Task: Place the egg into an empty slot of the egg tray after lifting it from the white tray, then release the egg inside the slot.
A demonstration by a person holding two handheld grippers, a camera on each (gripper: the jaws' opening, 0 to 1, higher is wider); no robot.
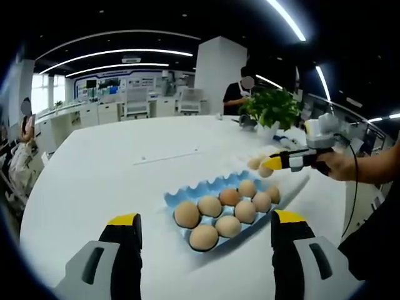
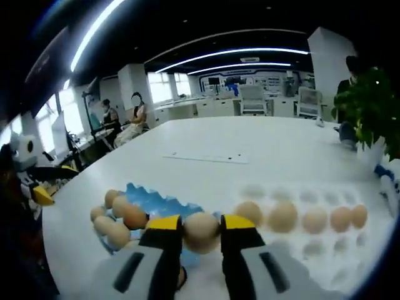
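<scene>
**Egg gripped above the trays**

On the white table (image 1: 112, 169), the blue egg tray (image 1: 187, 195) holds eight eggs; the white tray (image 2: 325, 240) carries four in a row. Around us, an open office with strip lights and a potted plant (image 1: 273, 107). My right gripper (image 2: 201, 228) is clenched on one egg (image 2: 200, 231). My left gripper (image 1: 203, 226) gapes wide, holding nothing.

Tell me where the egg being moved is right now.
In the right gripper view, the egg sits clamped between the right gripper jaws, low and central, between the blue egg tray and the white tray.
</scene>
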